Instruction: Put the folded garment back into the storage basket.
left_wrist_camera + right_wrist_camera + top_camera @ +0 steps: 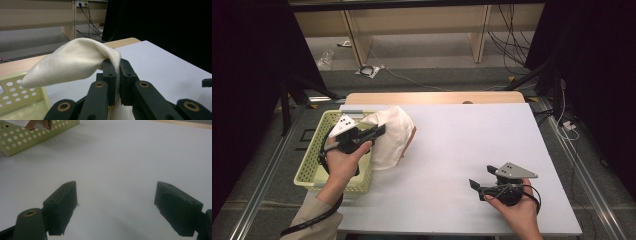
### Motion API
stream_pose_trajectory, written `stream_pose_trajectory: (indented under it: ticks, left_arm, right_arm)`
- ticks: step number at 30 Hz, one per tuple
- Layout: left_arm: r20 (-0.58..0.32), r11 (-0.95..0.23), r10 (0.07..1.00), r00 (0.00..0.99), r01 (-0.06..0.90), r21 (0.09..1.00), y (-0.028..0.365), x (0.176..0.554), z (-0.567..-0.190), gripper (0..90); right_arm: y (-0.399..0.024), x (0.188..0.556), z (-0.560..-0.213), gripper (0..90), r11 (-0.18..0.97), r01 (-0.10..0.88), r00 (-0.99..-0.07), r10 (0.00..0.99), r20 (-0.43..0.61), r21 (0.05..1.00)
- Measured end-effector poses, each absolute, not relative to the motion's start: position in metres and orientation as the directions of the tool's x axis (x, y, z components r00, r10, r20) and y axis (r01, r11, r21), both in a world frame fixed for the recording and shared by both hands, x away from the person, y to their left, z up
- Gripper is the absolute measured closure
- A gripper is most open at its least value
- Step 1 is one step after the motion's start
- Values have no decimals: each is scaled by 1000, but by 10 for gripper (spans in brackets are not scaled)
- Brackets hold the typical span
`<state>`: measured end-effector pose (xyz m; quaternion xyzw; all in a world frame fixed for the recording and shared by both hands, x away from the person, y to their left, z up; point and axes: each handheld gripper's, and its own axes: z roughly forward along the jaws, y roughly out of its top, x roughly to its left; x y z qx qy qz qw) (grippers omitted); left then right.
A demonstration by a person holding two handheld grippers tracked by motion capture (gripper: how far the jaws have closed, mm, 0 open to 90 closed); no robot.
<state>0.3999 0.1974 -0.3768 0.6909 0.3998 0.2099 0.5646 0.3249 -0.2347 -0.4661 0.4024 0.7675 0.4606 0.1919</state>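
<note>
Left gripper (379, 131) clamped on fold of cream cloth (389, 135), lifting it clear of yellow basket (314, 172) just beneath and behind jaws; cloth drapes past tips toward table (472, 135), likely for laying flat. Right gripper (478, 181) spread wide, empty, waiting low over table, well apart from cloth

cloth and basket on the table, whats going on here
A person holds a gripper in each hand. The left gripper has its jaws shut on a cream cloth, holding it up beside the yellow-green basket at the left of the white table. The right gripper rests low over bare table with its jaws open, holding nothing.
</note>
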Motion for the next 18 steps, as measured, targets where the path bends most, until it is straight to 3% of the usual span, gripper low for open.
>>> stream_pose_trajectory:
  ticks: [18]
  left_arm:
    - [-164, -36, 795, 584, 315, 948, 202, 401, -376, 845]
  right_arm:
    - [-234, 325, -466, 197, 250, 441, -603, 794, 78, 862]
